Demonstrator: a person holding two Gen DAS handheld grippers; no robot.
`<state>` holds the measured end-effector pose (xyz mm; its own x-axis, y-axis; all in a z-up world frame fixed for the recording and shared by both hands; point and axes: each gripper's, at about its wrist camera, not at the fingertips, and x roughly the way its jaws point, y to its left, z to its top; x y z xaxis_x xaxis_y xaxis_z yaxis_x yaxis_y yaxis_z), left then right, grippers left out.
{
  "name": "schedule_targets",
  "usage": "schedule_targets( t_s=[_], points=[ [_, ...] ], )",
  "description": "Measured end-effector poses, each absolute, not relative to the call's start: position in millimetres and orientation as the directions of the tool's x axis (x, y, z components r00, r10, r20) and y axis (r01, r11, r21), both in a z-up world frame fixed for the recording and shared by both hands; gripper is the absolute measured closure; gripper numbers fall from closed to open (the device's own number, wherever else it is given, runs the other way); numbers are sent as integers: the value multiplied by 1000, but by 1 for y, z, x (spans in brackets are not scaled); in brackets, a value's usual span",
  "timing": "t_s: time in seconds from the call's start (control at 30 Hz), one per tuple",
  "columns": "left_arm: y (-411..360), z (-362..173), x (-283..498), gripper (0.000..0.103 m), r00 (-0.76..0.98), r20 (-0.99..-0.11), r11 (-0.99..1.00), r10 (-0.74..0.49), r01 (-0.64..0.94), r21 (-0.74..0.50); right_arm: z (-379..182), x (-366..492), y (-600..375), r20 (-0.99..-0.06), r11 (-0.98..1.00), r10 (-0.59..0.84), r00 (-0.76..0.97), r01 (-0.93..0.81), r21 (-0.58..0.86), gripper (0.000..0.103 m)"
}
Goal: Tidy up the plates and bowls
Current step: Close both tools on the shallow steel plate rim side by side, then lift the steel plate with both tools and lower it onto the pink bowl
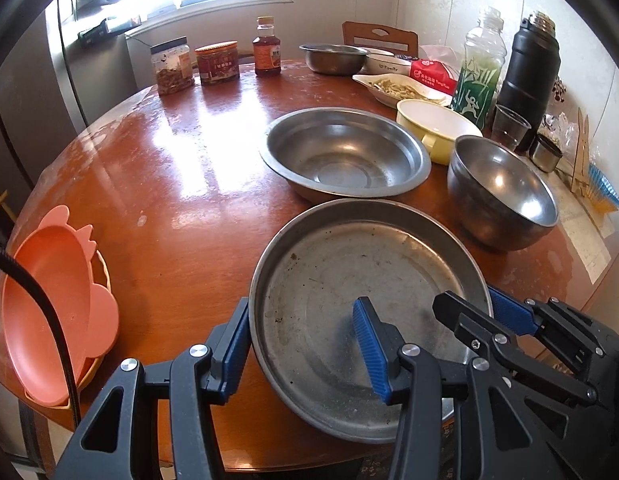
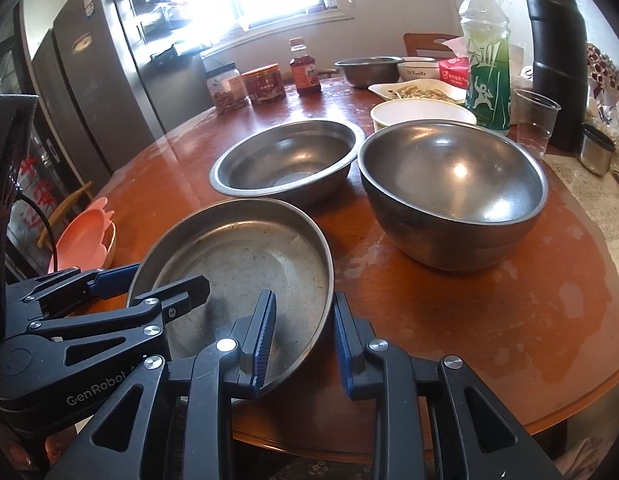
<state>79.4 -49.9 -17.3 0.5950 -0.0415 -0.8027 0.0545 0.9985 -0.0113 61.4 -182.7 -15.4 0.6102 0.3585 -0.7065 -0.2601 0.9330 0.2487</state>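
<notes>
Left gripper point(image 1: 305, 346): jaws apart, straddling near-left rim of pan point(image 1: 349, 280); one pad outside wall, one inside on pan floor. No clamp visible.
Right gripper point(image 2: 303, 344): jaws apart, straddling pan's right rim; likewise one pad inside, one outside.
Pan: shallow, metal, stained; sits at counter point(image 1: 169, 208) near edge, between both grippers.
Wide bowl point(image 1: 345, 154): just beyond pan.
Deep bowl point(image 2: 453, 192): ahead-right of right gripper.
Pink plates point(image 1: 49, 304): stacked, far left of left gripper, at counter edge.
</notes>
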Motion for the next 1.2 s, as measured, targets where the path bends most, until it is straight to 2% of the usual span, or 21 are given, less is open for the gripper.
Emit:
schedule_targets(
  t_s=[0.67,1.2],
  points=[
    [-18,13,58,53,654,-756,1000,-25,14,-20,15,55,-150,-672,919,386,632,-330,218,74],
    [45,37,49,53,688,-724,994,41,-100,-39,48,65,-89,-628,879,452,633,-438,191,74]
  ],
)
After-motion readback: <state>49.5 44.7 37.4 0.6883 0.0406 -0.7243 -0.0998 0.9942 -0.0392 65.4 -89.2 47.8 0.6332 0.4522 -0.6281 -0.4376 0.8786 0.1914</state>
